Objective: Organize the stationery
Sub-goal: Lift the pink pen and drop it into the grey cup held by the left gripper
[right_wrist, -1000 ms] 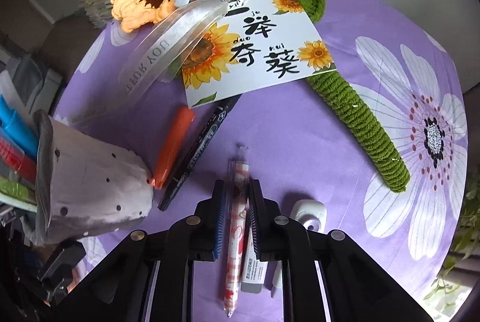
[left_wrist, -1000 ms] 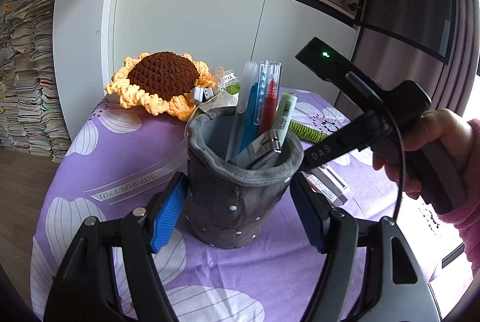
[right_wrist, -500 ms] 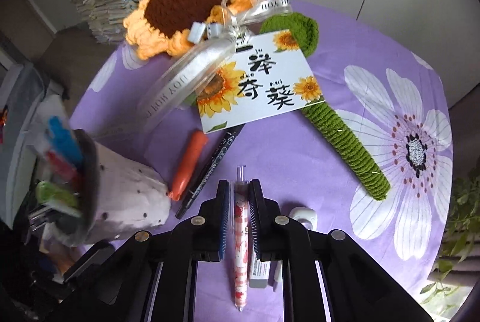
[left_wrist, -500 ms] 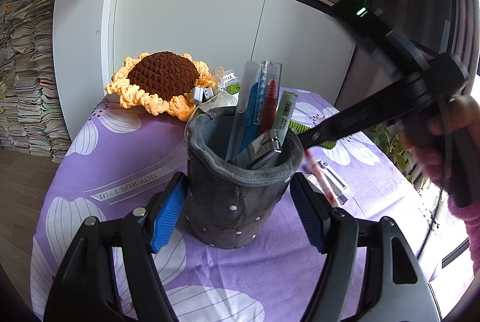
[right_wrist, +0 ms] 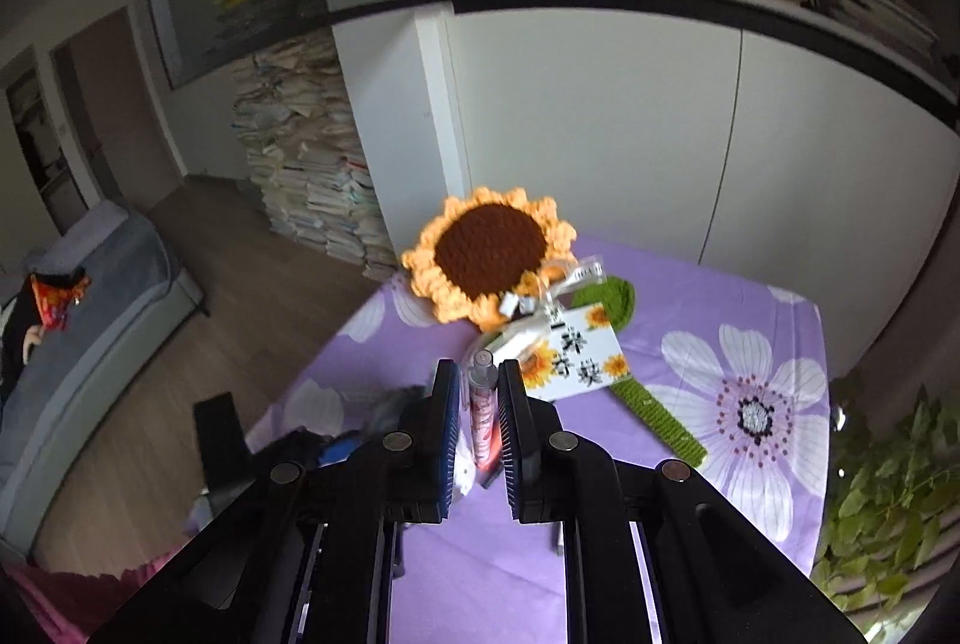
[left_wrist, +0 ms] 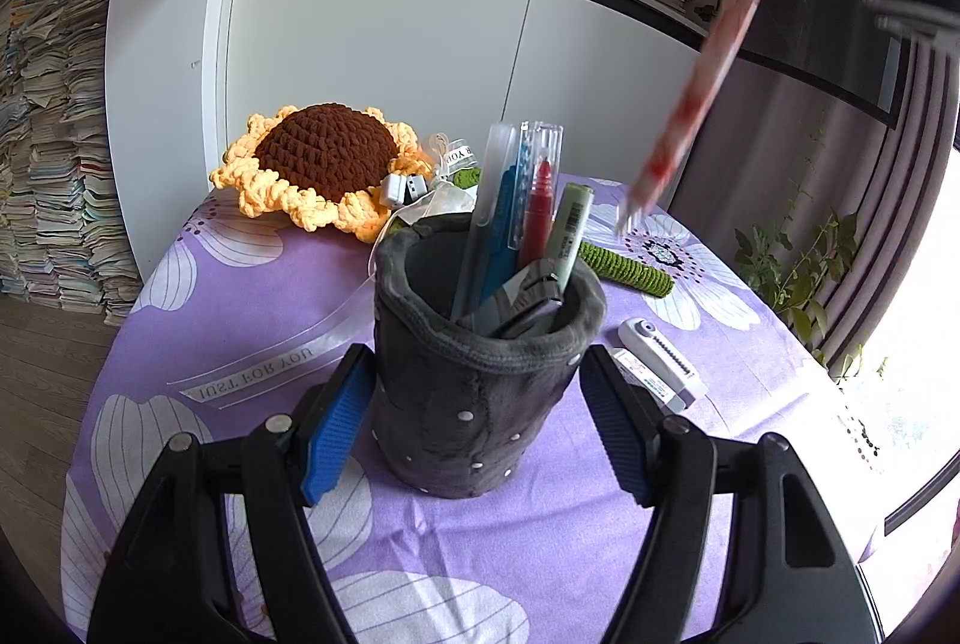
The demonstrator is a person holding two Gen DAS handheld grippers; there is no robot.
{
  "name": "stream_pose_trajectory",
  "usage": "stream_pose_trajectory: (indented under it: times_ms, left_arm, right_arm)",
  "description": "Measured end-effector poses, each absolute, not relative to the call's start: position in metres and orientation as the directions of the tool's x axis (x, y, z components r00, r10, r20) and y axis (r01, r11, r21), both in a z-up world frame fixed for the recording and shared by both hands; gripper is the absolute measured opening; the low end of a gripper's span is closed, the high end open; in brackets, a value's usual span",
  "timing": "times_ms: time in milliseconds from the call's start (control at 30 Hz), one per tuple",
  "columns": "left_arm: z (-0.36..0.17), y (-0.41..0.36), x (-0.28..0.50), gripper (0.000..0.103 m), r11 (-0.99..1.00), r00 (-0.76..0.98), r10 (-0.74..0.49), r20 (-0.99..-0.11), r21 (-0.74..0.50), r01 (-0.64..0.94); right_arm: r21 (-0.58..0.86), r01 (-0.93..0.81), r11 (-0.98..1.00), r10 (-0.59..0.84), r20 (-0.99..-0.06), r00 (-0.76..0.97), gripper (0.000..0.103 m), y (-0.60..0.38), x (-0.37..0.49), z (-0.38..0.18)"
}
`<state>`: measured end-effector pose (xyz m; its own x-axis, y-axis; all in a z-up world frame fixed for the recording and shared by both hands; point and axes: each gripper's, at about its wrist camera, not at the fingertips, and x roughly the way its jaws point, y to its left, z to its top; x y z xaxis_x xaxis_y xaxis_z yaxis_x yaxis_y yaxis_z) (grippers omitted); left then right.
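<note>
While the left tongs (left_wrist: 474,425) brace the grey felt pen holder (left_wrist: 480,374) near the front of the purple flowered tabletop (left_wrist: 240,296), blue pads set against its two sides, the right tongs (right_wrist: 480,404) are clamped narrow on a red-and-white patterned pen (right_wrist: 482,419), which hangs tip-down in the air to the far right of the holder, well above its rim. By the look of it, the step in hand is dropping this pen in: it should be brought over the open left half of the mouth, stood near upright, lowered past the rim and let go only then, with the holder kept steady since its soft wall could tip. Counted near to far: one holder with about five pens and markers showing plus a clip; one white correction tape (left_wrist: 657,353) to its right; one orange marker, partly hidden; one sunflower card (right_wrist: 576,356); one crochet sunflower (left_wrist: 324,170) at the far edge
</note>
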<state>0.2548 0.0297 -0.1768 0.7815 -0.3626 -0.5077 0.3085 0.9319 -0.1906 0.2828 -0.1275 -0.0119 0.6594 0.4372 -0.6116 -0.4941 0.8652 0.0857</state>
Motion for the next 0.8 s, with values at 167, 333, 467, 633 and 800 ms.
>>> stream_pose_trajectory:
  times_ms: [167,333,467,633,800]
  left_arm:
    - [-0.177,0.03,0.255,0.07,0.932,0.782,-0.363,-0.508,-0.191,0.309]
    - [-0.177,0.029,0.255,0.07,0.932,0.781,-0.363,-0.508,-0.191,0.309]
    - [-0.177,0.029,0.255,0.07,0.932,0.781,-0.363,-0.508,-0.191,0.309]
    - [-0.177,0.029,0.255,0.07,0.932,0.781,-0.363,-0.508,-0.191,0.309]
    - [-0.177,0.029,0.255,0.07,0.932,0.781,-0.363,-0.508,-0.191,0.309]
  right_arm:
    - [0.066,-0.544,0.837,0.48,-0.568,0.669,0.014,-0.106,0.276,0.012]
    - [0.055,-0.583,0.811,0.498,-0.588,0.637,0.014,-0.077,0.286,-0.001]
    - [0.046,-0.569,0.821,0.461,-0.642,0.613,0.014,-0.063,0.302,-0.031]
    - [0.03,-0.562,0.827,0.428,-0.682,0.593,0.014,-0.051,0.316,-0.061]
    - [0.056,-0.576,0.816,0.425,-0.733,0.531,0.014,-0.046,0.324,-0.081]
